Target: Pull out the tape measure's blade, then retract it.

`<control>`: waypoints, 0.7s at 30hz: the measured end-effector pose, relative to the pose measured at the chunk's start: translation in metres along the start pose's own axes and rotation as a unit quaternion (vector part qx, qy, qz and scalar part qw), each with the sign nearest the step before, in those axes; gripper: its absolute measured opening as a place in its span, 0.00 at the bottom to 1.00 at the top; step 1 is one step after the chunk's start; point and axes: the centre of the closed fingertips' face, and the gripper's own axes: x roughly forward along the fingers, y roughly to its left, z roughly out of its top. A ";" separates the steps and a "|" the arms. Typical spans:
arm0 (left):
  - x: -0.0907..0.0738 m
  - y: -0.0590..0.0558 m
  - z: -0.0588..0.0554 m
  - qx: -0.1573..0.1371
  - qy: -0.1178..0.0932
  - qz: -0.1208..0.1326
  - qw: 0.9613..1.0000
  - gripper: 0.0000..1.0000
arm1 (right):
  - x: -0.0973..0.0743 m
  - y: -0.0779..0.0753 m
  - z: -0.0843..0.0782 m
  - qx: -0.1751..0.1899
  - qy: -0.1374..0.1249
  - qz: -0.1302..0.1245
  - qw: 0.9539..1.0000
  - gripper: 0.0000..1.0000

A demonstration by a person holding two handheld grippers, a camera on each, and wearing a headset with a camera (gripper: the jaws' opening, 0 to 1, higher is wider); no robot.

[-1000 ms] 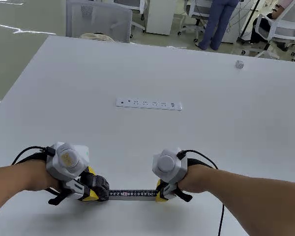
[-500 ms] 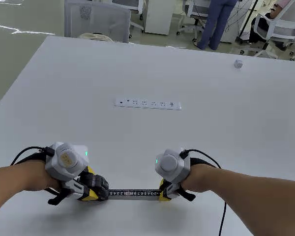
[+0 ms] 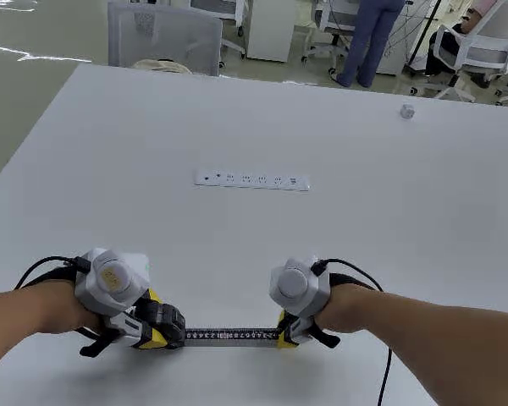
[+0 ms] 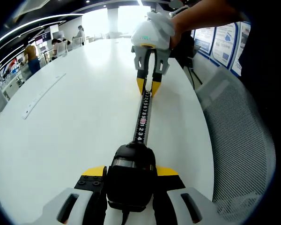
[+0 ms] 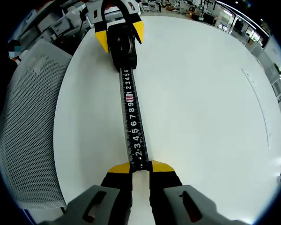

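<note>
Compared with 1 s ago, note a slightly longer run of blade between the 2 grippers. Put that down to the right gripper, carried a touch farther from the left gripper, itself unmoved against the power strip. Judge this as mid pull-out, with retraction not yet begun.

See the left fingers pressed in on both flanks of the black tape measure case, its mouth facing forward past the fingertips. Cannot tell whether resting on the white table or held just over it. Find the right fingers closed to a narrow pinch on the very end of the blade, caught between the yellow tips. Follow the blade straight ahead from the right fingertips to the case between the left fingers: flat, untwisted, close to the tabletop.

To do this well:
- Keep the left clamp steady and the case mouth aimed squarely at the right fingertips.
- Draw away along the blade's own line, never sideways or upward, to avoid a kink at the mouth.
- Hold the pinch firm, given a spring pull likely rising with length and the risk of a snap home after any slip from between the right fingers.
- For the return, walk the right fingers back toward the left ones under control rather than letting go.
</note>
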 end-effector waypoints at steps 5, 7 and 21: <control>0.000 0.000 0.000 -0.002 0.000 0.001 1.000 0.34 | 0.000 -0.001 -0.003 -0.001 0.002 -0.002 1.000 0.11; 0.000 0.000 0.000 -0.002 -0.001 0.001 1.000 0.34 | -0.001 -0.001 -0.005 0.001 0.002 -0.003 1.000 0.12; 0.000 0.000 -0.001 -0.003 0.001 0.000 1.000 0.34 | -0.003 -0.003 -0.015 0.005 0.005 -0.006 1.000 0.12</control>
